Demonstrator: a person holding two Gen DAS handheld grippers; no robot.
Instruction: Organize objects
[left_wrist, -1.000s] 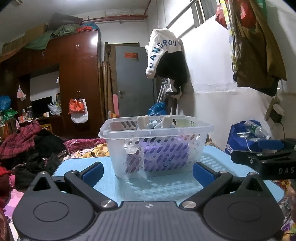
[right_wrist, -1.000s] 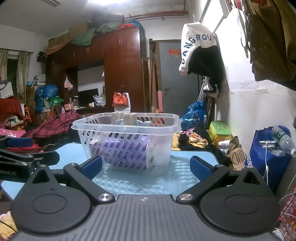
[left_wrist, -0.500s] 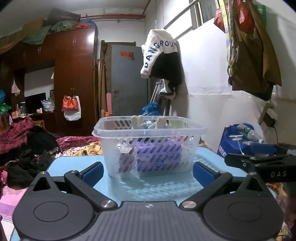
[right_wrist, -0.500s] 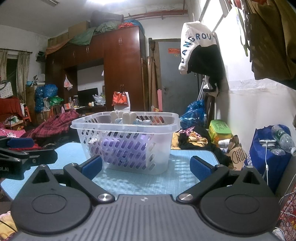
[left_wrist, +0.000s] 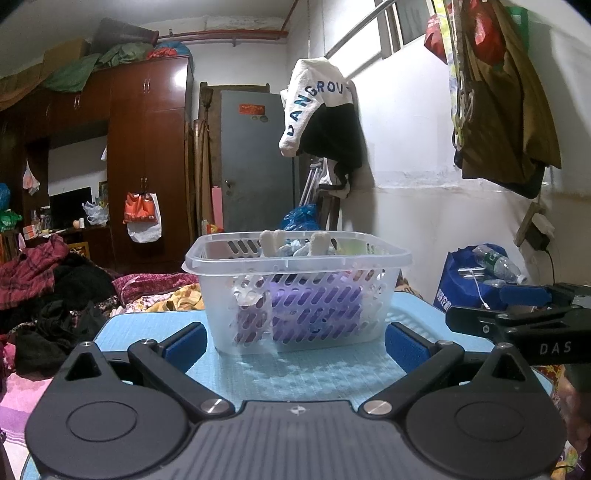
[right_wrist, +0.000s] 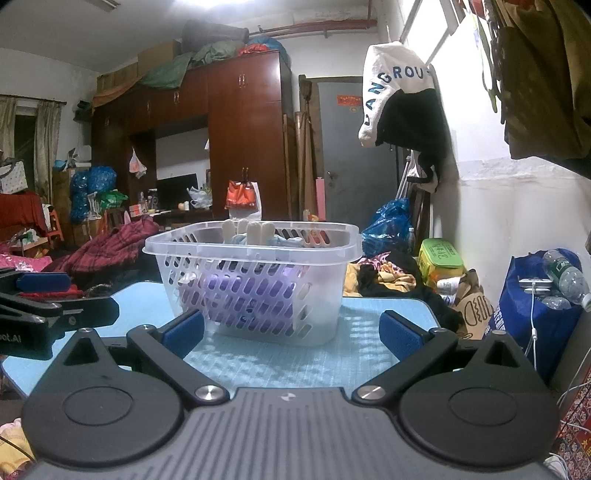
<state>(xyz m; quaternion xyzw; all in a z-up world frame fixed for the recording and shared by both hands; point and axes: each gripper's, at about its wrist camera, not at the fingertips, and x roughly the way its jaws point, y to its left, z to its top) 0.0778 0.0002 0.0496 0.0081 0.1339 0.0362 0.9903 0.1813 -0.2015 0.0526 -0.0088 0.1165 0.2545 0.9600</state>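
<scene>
Both the left gripper (left_wrist: 294, 341) and the right gripper (right_wrist: 291, 332) hold their jaws spread wide, grasping nothing. Ahead between them, a translucent slotted plastic basket (left_wrist: 295, 295) sits on the textured blue counter (left_wrist: 295, 373).

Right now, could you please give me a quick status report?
Left gripper open, empty. Right gripper open, empty. Basket filled, upright on blue table. Nothing between fingers and basket.

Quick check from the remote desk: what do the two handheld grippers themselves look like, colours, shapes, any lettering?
Both match: the left gripper and right gripper have a ribbed grey body, two black round discs, black angled linkage arms with silver pivot screws, and blue finger pads. Seen side-on, the right one shows white "DAS" lettering.
</scene>
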